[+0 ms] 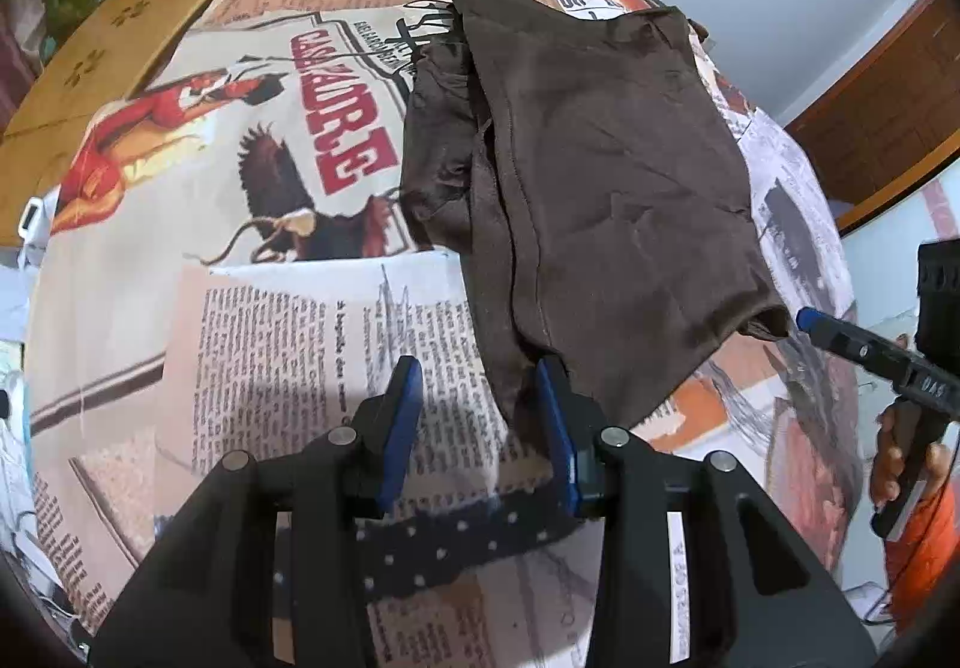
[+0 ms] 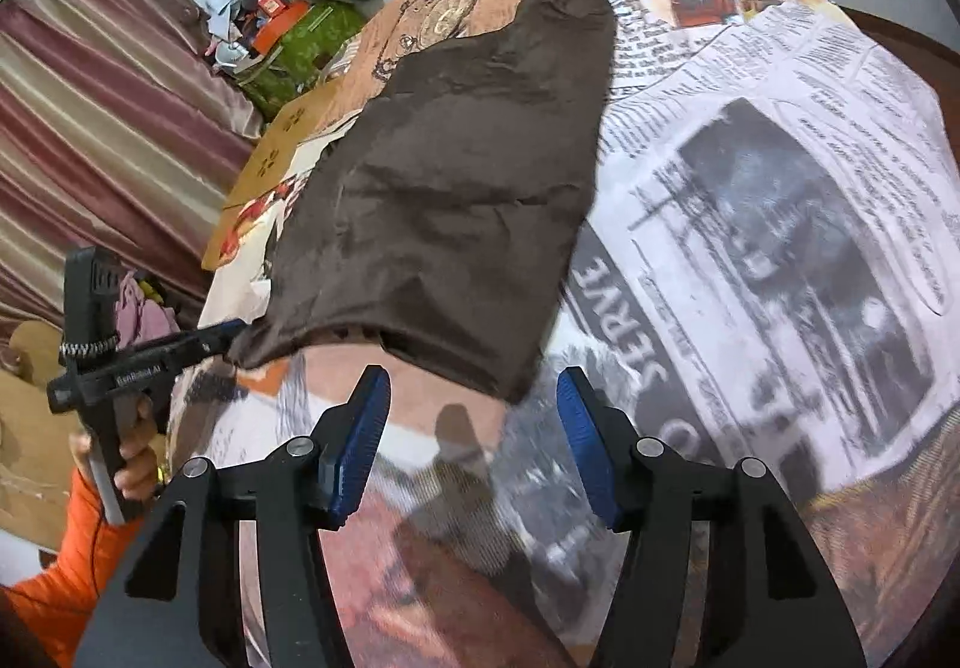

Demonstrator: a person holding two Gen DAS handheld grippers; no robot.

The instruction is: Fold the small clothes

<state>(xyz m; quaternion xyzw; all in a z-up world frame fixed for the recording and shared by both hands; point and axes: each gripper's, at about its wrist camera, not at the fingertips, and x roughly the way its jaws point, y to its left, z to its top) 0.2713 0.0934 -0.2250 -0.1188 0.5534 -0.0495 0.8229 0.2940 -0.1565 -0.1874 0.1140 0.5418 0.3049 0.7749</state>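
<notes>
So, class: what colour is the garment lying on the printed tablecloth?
Dark brown, plain with no pattern. The garment shows best in the right wrist view.

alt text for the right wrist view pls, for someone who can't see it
A dark brown garment lies on a table covered in newspaper-print cloth, its near edge just ahead of the open right gripper. At left, the left gripper reaches the garment's near corner; whether it grips it is unclear.
</notes>
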